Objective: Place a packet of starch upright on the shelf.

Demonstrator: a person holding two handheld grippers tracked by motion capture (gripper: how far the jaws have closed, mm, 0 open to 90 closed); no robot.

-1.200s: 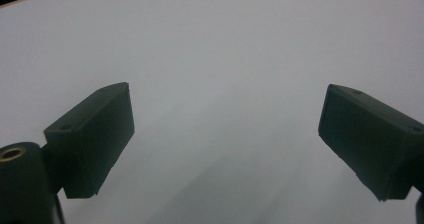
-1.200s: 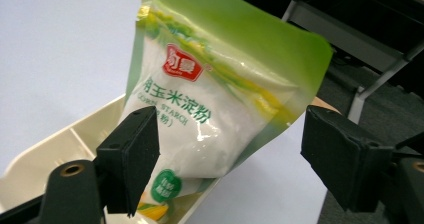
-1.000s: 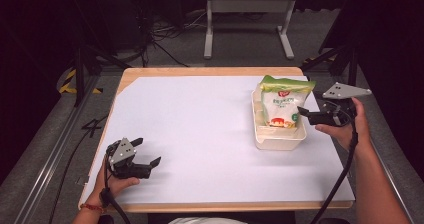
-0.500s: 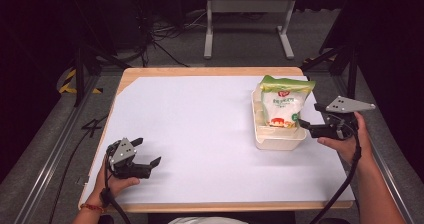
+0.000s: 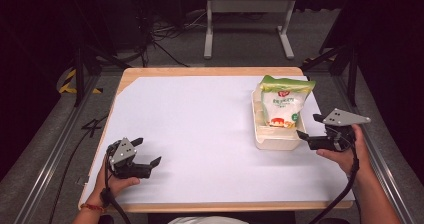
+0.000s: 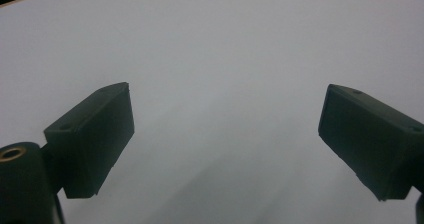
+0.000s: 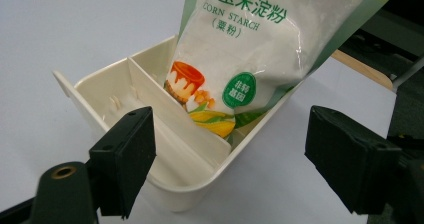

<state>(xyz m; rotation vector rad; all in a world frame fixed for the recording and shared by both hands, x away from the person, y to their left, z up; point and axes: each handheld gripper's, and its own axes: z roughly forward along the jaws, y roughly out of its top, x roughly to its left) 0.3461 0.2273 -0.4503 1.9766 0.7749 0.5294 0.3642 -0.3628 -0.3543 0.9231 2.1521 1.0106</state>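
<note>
A cream divided tray (image 5: 275,140) (image 7: 100,91) stands at the right of the white table top. A green and white bag of corn starch (image 5: 283,103) (image 7: 250,49) leans in its far compartment; the near compartment holds nothing. My right gripper (image 5: 309,128) (image 7: 240,169) hovers open just right of the tray's near corner, jaws wide apart with nothing between them. My left gripper (image 5: 146,151) (image 6: 225,144) rests open near the table's front left, over bare white surface.
The white sheet (image 5: 200,124) covers a wooden table (image 5: 210,71) whose edge shows at the back and front. Black metal frame rails (image 5: 50,154) run along both sides. A grey stand (image 5: 247,6) and cables lie on the floor beyond.
My right gripper has drawn back from the bag, moving toward the near right and down to the tray's near corner. The left gripper has stayed still.
</note>
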